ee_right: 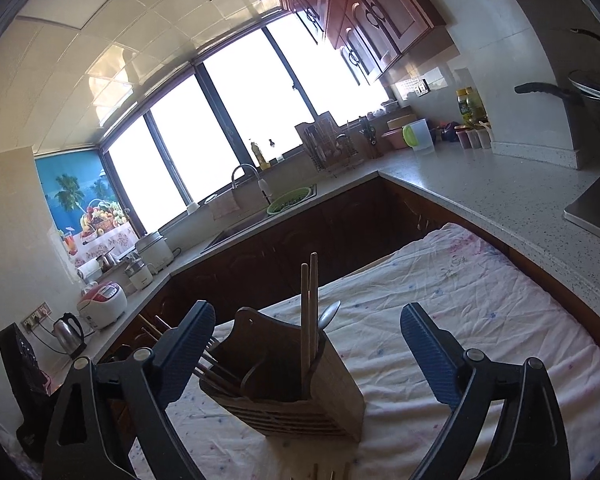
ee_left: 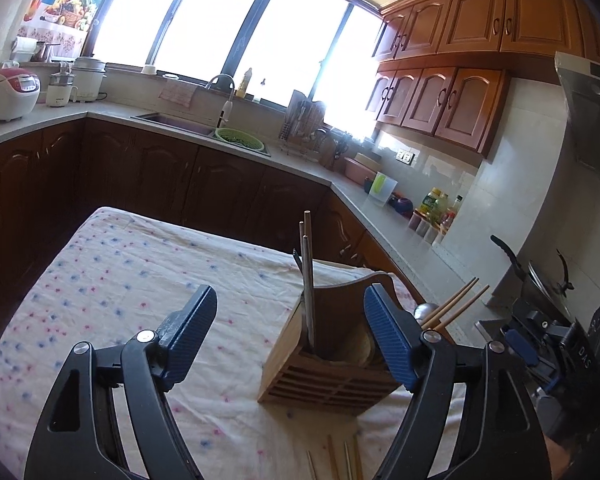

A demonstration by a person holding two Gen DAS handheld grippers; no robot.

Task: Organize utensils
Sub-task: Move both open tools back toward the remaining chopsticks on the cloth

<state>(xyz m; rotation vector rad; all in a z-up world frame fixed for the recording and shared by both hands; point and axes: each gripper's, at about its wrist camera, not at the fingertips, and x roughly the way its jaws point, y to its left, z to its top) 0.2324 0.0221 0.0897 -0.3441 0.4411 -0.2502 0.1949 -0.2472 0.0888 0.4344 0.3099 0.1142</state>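
A table (ee_left: 120,280) under a flowered cloth (ee_right: 480,300) fills the foreground of both wrist views, and on it stands a wooden holder (ee_left: 332,376), the place the utensils belong. Much of the sorting looks done: chopsticks (ee_left: 308,280) stand upright in one compartment, more chopsticks (ee_left: 456,304) lean out of the far side, and a spoon (ee_right: 328,314) pokes up among them. Some work is left, it seems, since a few loose sticks (ee_left: 340,460) lie on the cloth just in front of the holder, at the bottom edge of both views. The left gripper (ee_left: 290,340) hangs above the near side of the holder, spread wide and holding nothing. The right gripper (ee_right: 308,354) is likewise released and empty, its fingers either side of the holder without touching it. Judging by that, the next pickup would be those loose sticks.
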